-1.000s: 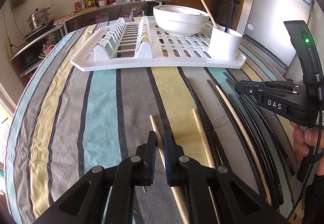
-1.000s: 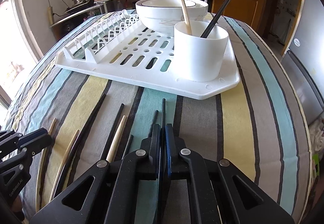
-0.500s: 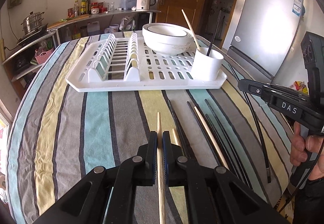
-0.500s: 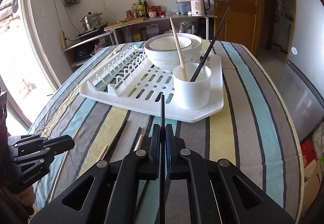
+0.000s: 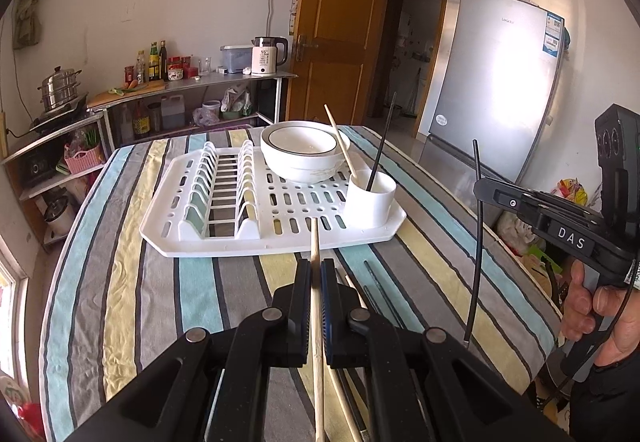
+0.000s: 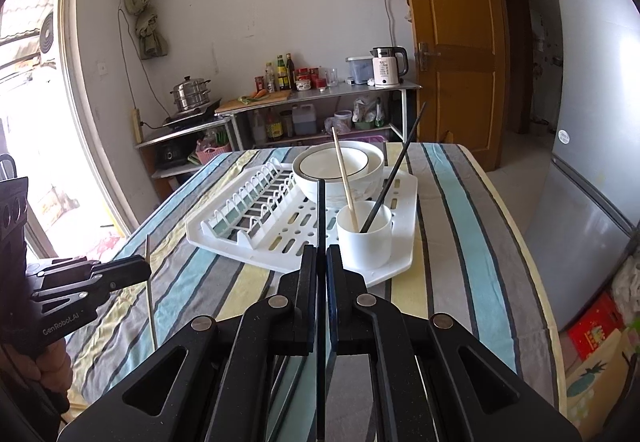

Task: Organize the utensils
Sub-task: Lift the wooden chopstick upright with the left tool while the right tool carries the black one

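My left gripper is shut on a wooden chopstick and holds it above the striped tablecloth, pointing at the white cup. My right gripper is shut on a black chopstick, also lifted, pointing at the cup. The cup stands on the front right corner of the white drying rack and holds one wooden and one black chopstick. In the left wrist view the right gripper holds its black chopstick upright at the right. Several more chopsticks lie on the cloth.
A stack of white bowls sits on the rack behind the cup. A plate holder fills the rack's left half. A fridge stands right of the table, a shelf with a kettle behind it.
Both grippers have risen from the cloth, each lifting its chopstick. The table and rack now look farther below, and the chopstick tips point toward the cup.
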A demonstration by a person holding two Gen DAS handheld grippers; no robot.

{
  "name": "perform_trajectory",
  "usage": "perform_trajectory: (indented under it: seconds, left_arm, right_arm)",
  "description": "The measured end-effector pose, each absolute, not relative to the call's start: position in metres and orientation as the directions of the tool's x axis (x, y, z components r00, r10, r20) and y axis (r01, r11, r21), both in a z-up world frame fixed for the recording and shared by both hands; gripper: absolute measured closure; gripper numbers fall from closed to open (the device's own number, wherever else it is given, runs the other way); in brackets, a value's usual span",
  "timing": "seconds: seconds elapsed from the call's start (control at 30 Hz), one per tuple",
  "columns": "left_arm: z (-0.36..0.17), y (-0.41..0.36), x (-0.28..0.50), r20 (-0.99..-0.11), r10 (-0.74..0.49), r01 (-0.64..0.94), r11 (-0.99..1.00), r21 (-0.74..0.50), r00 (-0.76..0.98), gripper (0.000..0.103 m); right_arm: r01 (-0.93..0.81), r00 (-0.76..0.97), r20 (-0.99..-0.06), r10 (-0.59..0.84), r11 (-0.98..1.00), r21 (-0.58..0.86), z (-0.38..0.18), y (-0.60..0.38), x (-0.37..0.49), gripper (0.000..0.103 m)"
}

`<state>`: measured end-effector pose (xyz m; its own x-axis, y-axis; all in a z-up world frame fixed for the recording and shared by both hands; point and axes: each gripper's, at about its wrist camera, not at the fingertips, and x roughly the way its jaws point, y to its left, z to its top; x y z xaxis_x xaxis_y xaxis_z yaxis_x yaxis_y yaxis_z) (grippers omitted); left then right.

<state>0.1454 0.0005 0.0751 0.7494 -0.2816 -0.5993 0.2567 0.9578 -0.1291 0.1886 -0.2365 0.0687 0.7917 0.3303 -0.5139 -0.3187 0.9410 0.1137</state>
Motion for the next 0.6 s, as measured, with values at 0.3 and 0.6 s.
perform_trajectory:
  seconds: [0.3, 0.6]
  left_arm:
    - [0.087, 0.003, 0.14, -0.574, -0.297, 0.269, 0.953, -0.135, 0.763, 0.099]
    - [0.101, 0.004, 0.147, -0.554, -0.312, 0.282, 0.949, -0.142, 0.772, 0.099]
  right_arm:
    - [-0.314, 0.814, -0.48, 0.328, 0.943, 0.111, 0.079, -0.24, 0.178, 0.099]
    - [-0.317, 0.827, -0.453, 0.333, 0.942, 0.114, 0.085, -0.243, 0.177, 0.099]
